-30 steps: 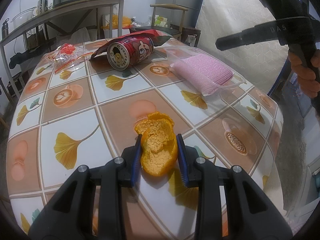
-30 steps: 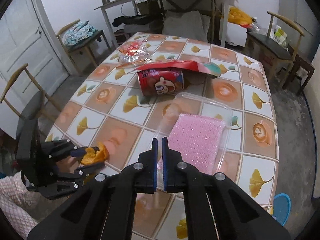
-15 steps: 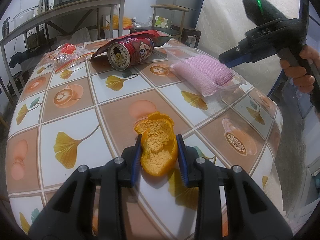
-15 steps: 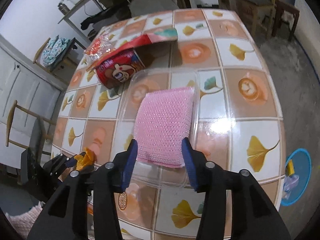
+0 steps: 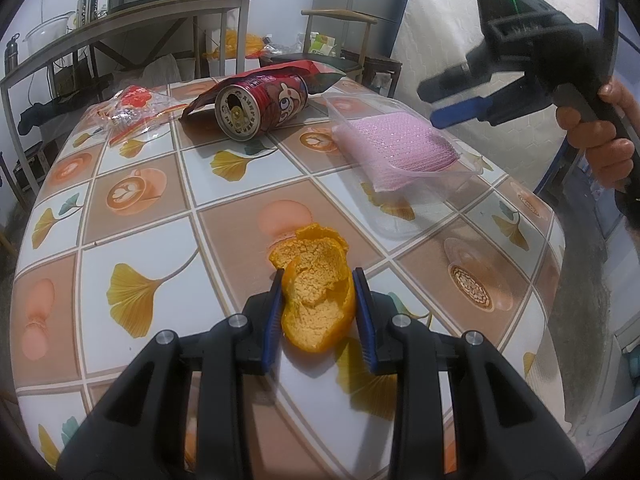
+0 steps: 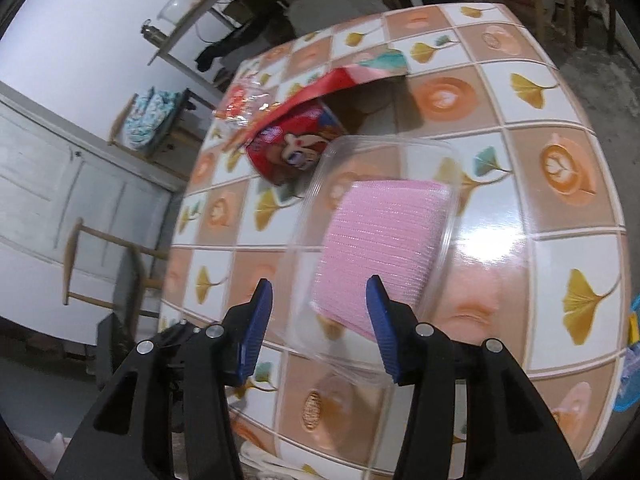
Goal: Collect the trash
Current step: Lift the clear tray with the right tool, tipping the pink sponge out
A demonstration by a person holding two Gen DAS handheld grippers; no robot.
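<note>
My left gripper (image 5: 318, 284) is shut on an orange peel (image 5: 316, 292) resting on the tiled table (image 5: 140, 200). My right gripper (image 6: 320, 292) is open above the near end of a clear plastic tray (image 6: 420, 152) that holds a pink sponge cloth (image 6: 372, 240). The right gripper also shows in the left wrist view (image 5: 460, 100), above the tray (image 5: 408, 184). A red can (image 5: 260, 108) lies on its side by a red snack bag (image 5: 280, 72). A crumpled clear wrapper (image 5: 132, 110) lies at the far left.
A metal shelf table (image 5: 120, 28) with pots stands behind. Wooden chairs (image 5: 340, 24) stand beyond the table. A door (image 6: 48, 184) and a chair (image 6: 100, 264) are to the left in the right wrist view. A blue item (image 6: 628, 384) lies on the floor.
My right gripper has opened from shut and moved down toward the tray's near end. My left gripper stays shut on the orange peel.
</note>
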